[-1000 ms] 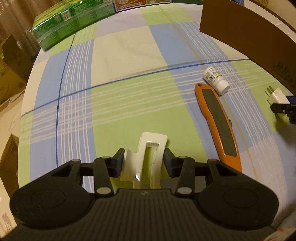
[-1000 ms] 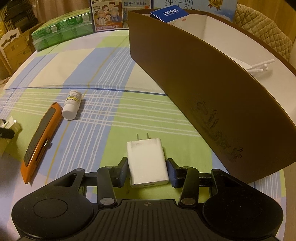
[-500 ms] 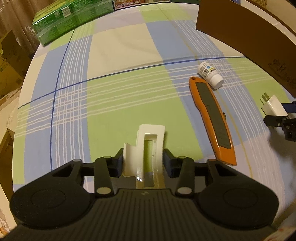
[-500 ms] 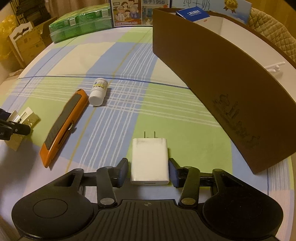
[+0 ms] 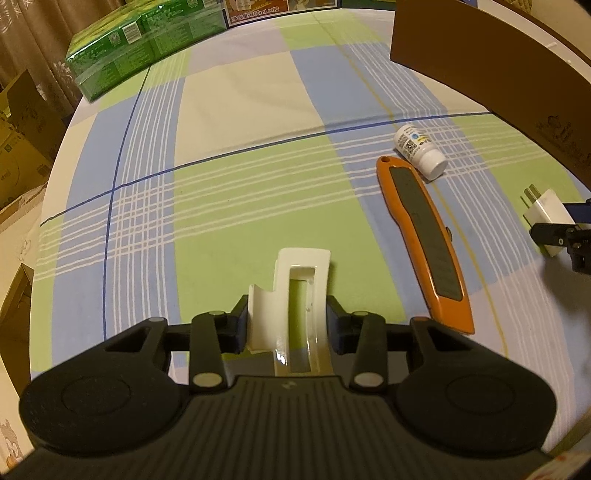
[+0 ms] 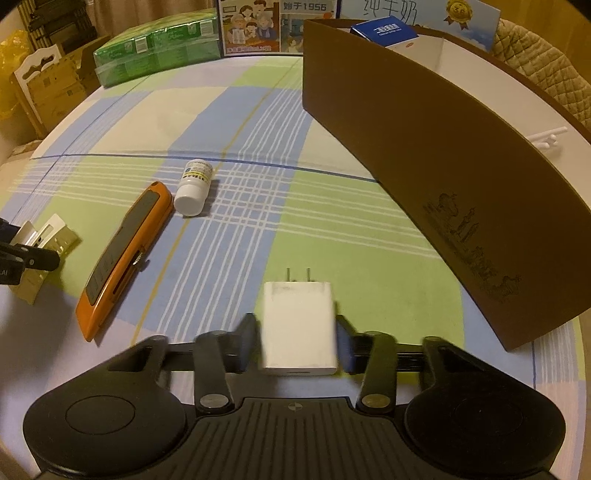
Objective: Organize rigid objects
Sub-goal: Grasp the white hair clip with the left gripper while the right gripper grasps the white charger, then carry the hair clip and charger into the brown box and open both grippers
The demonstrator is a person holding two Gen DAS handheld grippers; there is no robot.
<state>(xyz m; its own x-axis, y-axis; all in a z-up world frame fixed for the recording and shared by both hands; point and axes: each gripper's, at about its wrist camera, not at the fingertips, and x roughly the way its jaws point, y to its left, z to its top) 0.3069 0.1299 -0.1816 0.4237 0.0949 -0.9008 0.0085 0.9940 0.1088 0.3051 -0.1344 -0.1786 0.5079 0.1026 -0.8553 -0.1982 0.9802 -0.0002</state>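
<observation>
My left gripper (image 5: 286,325) is shut on a white plastic bracket (image 5: 303,266) with a long slot, just over the checked tablecloth. The jaws of my right gripper (image 6: 299,343) are closing, and the pads press both sides of a white charger plug (image 6: 299,325) whose prongs point away. Between the two grippers lie an orange utility knife (image 5: 424,236) (image 6: 125,251) and a small white bottle (image 5: 419,149) (image 6: 194,184) on its side. The left wrist view has the charger (image 5: 546,210) at the right edge. The bracket (image 6: 55,229) shows far left in the right wrist view.
A tall brown box (image 6: 424,166) stands open at the right; a blue-topped carton (image 6: 384,31) and white sticks (image 6: 546,136) are inside. A green shrink-wrapped pack (image 5: 144,40) and a printed carton (image 6: 277,26) sit at the table's far edge. Cardboard boxes (image 5: 22,122) stand beyond the left edge.
The right jaws eased slightly off the charger half a second ago and have come back against it. The left gripper keeps its hold on the bracket. Both hands have barely shifted.
</observation>
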